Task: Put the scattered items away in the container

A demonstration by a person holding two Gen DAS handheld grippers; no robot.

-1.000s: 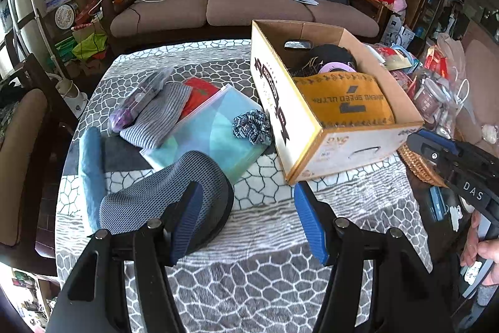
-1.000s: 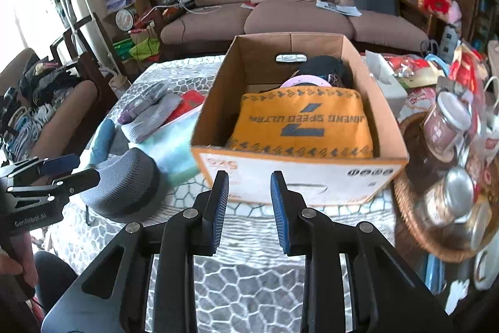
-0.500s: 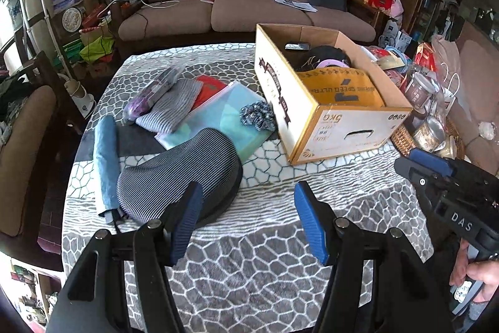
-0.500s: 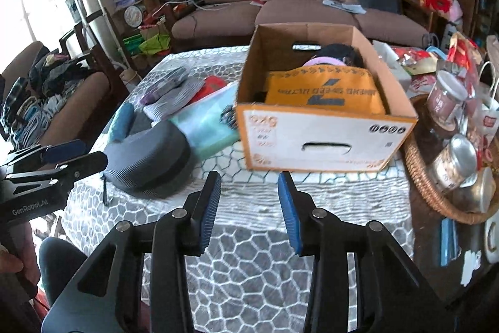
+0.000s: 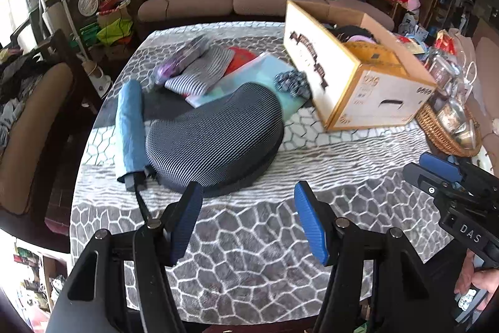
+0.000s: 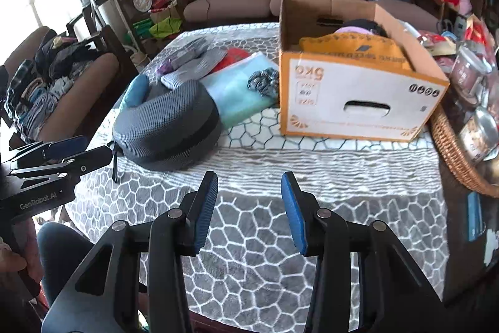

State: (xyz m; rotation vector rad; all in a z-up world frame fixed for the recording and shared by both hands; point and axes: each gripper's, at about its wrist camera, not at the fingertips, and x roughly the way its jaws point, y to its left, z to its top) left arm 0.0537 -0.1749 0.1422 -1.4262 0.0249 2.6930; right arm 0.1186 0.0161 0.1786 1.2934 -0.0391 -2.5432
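Left gripper: jaws wide and empty, low over the patterned tablecloth, aimed at the grey mesh case just beyond, probably the next pick. Right gripper: jaws moderately apart, empty, facing the cardboard box at far right, already part filled. Left of the box, loose: scrunchie, teal pouch, striped cloth, blue roll; blurred, possibly more.
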